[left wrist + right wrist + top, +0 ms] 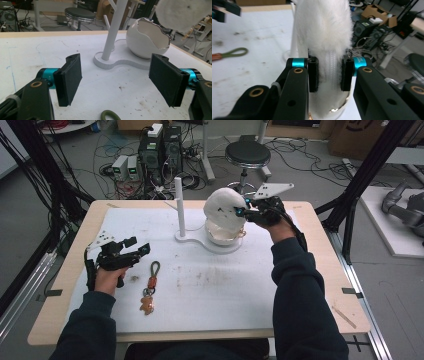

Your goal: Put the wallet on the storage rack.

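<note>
While the right tongs (pixel 329 73) clamp the white fluffy item (pixel 224 206) by its woven band, that item hangs just above the white egg-shaped bowl (pixel 147 40). Left of the bowl, well apart, the left tongs (pixel 117 82) sit released over the surface (pixel 210 280), the keychain (pixel 150 287) just beside them.

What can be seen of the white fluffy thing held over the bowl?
The white fluffy piece looks like soft fur or plush, rounded and larger than the gripper holding it. A white woven band runs down it, and the right gripper is clamped on that band. It hangs above the white egg-shaped bowl, whose broken-looking rim is edged in metal. In the right gripper view its lower end reaches the bowl's rim; whether it touches is unclear.
</note>
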The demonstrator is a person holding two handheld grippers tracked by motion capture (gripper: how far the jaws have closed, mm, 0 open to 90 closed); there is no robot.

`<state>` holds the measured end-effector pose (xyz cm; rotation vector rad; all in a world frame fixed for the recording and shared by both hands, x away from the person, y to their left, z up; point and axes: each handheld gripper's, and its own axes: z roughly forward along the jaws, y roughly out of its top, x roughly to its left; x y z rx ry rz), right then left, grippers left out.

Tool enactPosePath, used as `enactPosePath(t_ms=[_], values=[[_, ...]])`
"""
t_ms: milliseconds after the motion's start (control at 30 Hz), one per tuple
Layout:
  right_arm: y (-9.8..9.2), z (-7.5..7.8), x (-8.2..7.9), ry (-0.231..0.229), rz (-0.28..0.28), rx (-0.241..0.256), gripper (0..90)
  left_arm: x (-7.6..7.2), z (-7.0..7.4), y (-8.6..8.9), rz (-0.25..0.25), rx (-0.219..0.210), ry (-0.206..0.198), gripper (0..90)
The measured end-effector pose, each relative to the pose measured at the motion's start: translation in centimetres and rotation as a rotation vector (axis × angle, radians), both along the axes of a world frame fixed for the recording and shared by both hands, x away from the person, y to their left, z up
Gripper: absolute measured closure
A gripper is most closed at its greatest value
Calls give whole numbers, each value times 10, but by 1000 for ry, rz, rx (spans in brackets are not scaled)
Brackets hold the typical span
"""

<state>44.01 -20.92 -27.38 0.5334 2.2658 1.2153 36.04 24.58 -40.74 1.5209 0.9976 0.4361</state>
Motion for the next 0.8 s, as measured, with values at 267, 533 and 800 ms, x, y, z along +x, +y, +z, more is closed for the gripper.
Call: enactPosePath(t_ms=[267, 533, 800], values=[[7, -6, 23, -21, -8, -24, 750, -2, -3, -2, -16, 11, 13, 263], [6, -12, 35, -55, -22, -35, 750, -4, -6, -2, -16, 16, 23, 264], [11, -11, 42, -125, 4, -92, 750, -6, -8, -2, -19, 22, 34, 264]])
